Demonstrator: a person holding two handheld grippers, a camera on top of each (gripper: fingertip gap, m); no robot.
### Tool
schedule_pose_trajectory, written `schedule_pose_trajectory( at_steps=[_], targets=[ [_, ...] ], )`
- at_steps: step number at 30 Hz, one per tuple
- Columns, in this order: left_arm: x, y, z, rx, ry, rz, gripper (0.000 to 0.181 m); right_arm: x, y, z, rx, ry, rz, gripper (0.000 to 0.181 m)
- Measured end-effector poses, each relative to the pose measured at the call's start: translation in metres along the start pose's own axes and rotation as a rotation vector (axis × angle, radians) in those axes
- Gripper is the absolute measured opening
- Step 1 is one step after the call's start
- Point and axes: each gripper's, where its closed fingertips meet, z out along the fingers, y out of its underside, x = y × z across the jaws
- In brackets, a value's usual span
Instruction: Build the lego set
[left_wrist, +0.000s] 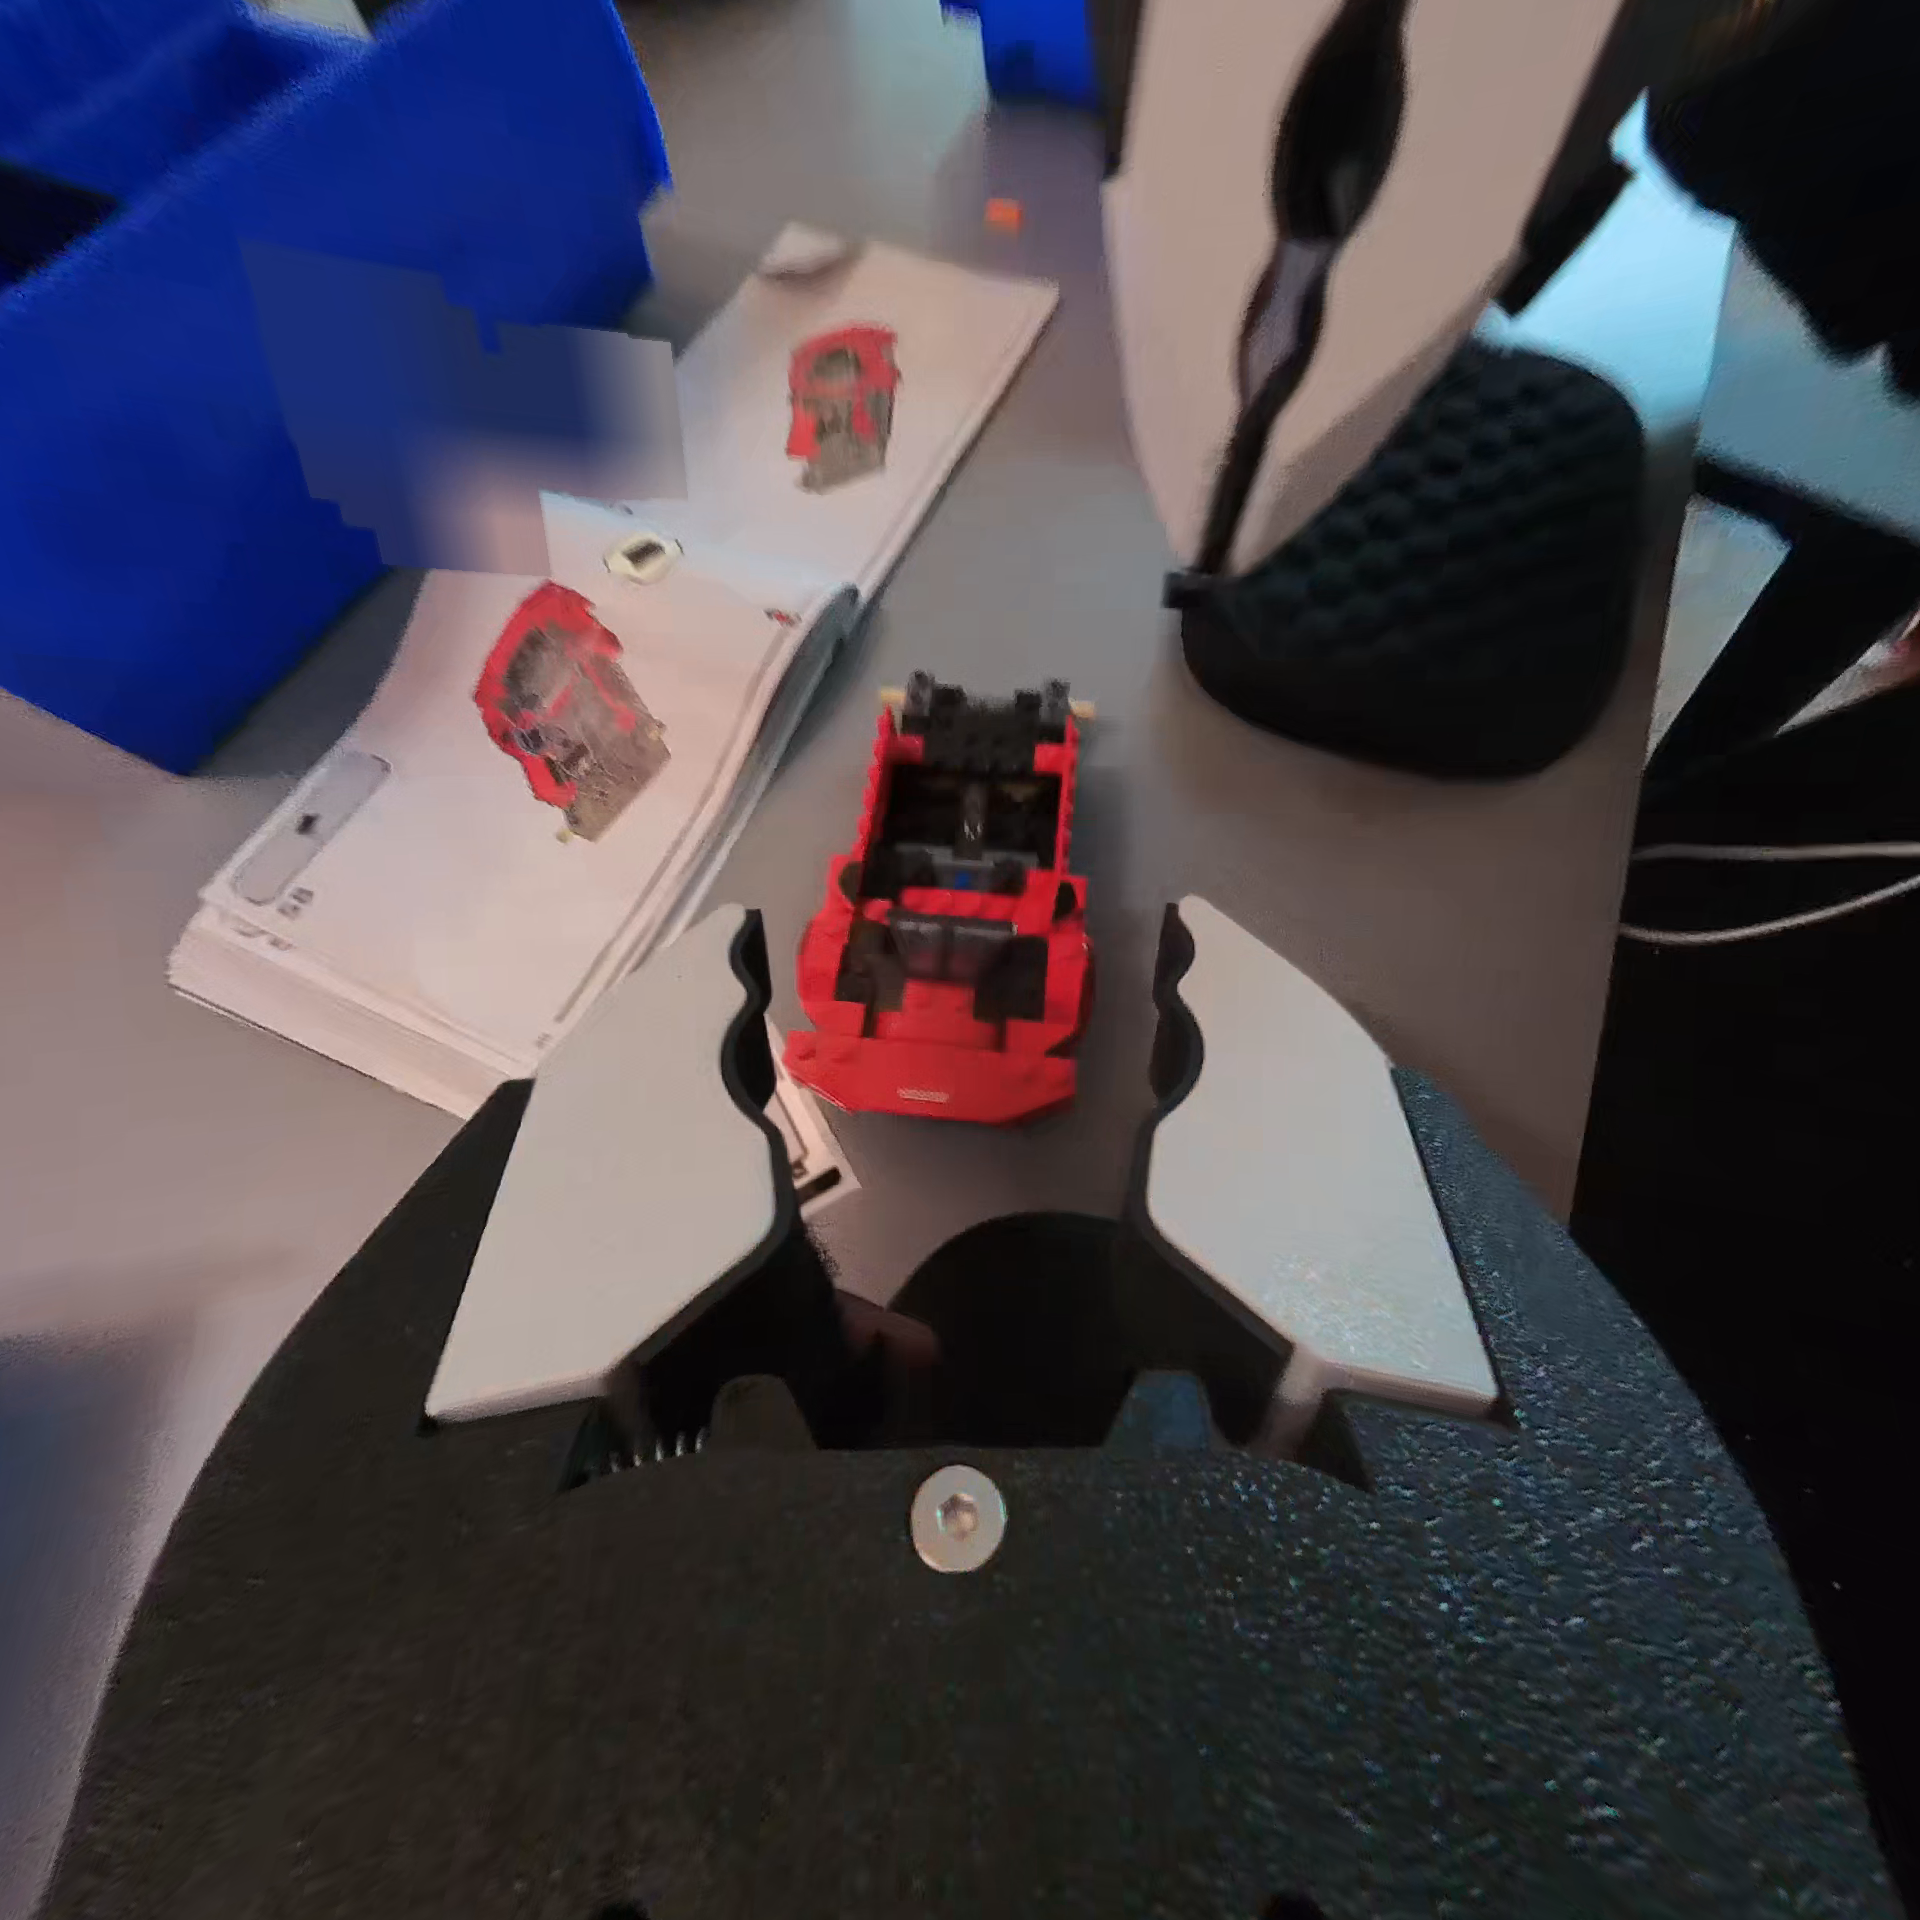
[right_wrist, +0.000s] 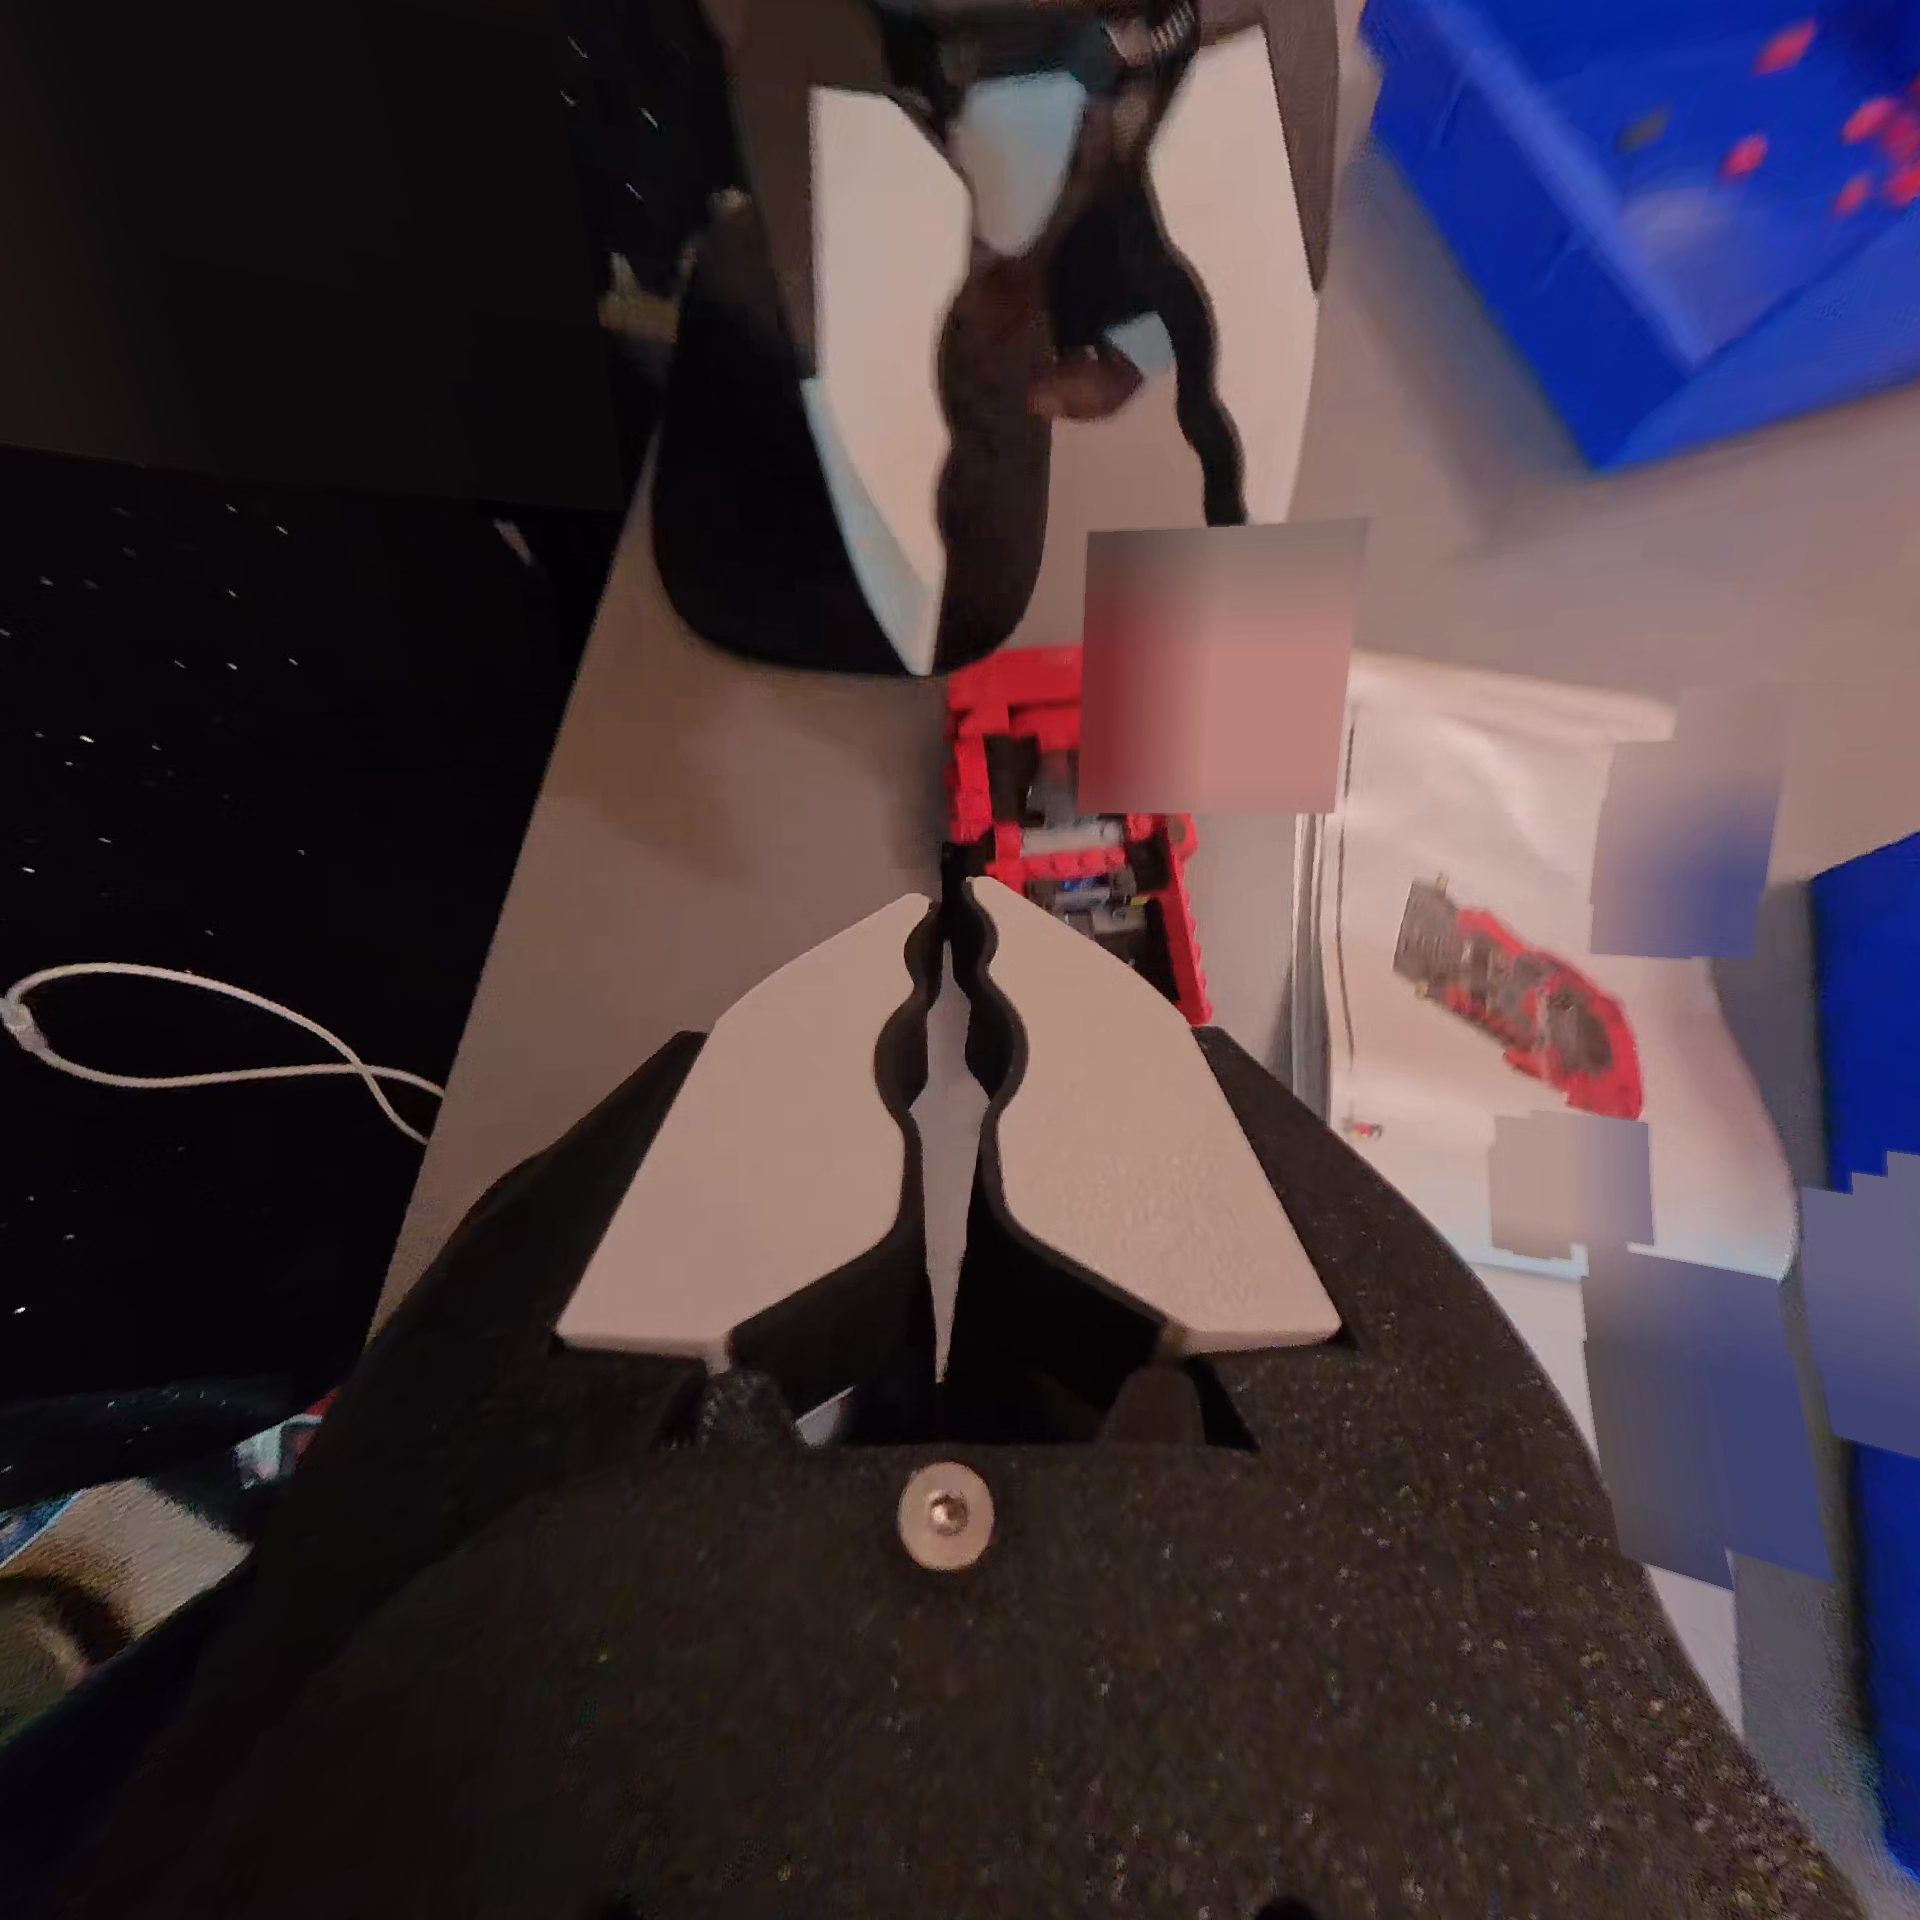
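A partly built red and black lego car stands on the grey table. My left gripper is open, with a finger on each side of the car's near end, not touching it. My right gripper is shut, with its tips just short of the car's side. I cannot tell whether a small piece sits between its tips. It also shows in the left wrist view, tips down, to the right of the car. The left gripper's white fingers hang above the car's far end.
An open instruction booklet lies left of the car, and shows in the right wrist view. Blue bins stand behind it; one holds red pieces. A small orange piece lies far back. The table edge drops to dark floor with a white cable. About 8 centimetres separates my left fingertips from my right.
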Motion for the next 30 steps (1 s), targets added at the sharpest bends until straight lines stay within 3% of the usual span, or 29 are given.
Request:
schedule_pose_trajectory(
  at_steps=[5, 15, 30],
  targets=[
    [0.012, 0.025, 0.021, -0.173, -0.065, 0.095, 0.084, 0.007, 0.018, 0.026, -0.177, -0.106, 0.041, 0.001],
    [0.004, 0.021, 0.024, -0.103, -0.154, 0.044, 0.082, 0.015, 0.026, 0.048, -0.356, -0.350, 0.094, 0.001],
    [0.000, 0.030, 0.031, -0.080, -0.105, -0.007, 0.079, 0.015, 0.031, 0.060, -0.516, -0.458, 0.145, 0.001]
  ],
)
